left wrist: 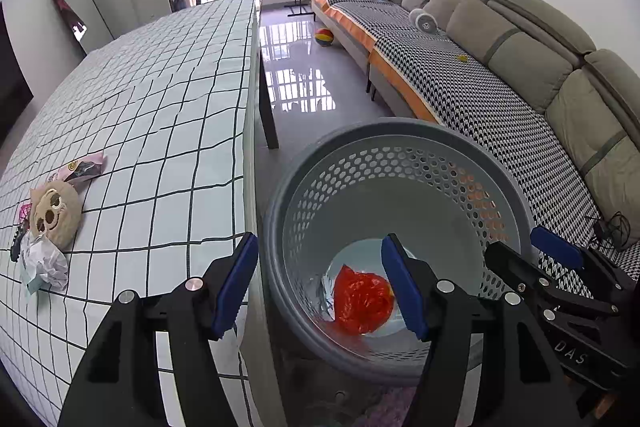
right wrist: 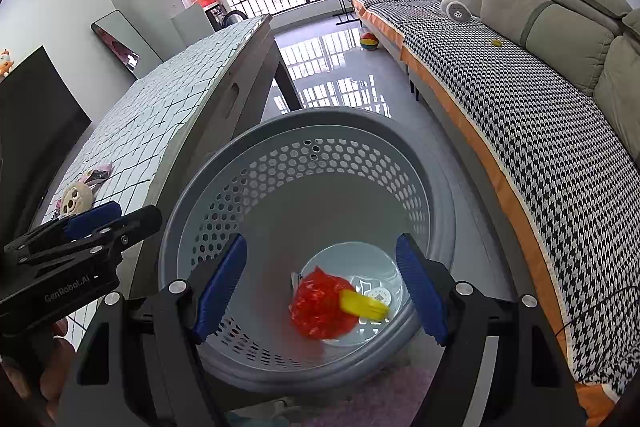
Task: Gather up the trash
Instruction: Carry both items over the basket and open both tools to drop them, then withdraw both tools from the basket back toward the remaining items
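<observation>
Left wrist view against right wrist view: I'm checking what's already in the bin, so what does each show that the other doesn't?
Only the left wrist view shows the crumpled white paper on the table, beside the skull toy. Only the right wrist view shows a yellow piece lying against the red bag at the bottom of the bin. Both show the bin with the red bag in it, the skull toy, the sofa, and both grippers, left and right, open and empty over the bin.
</observation>
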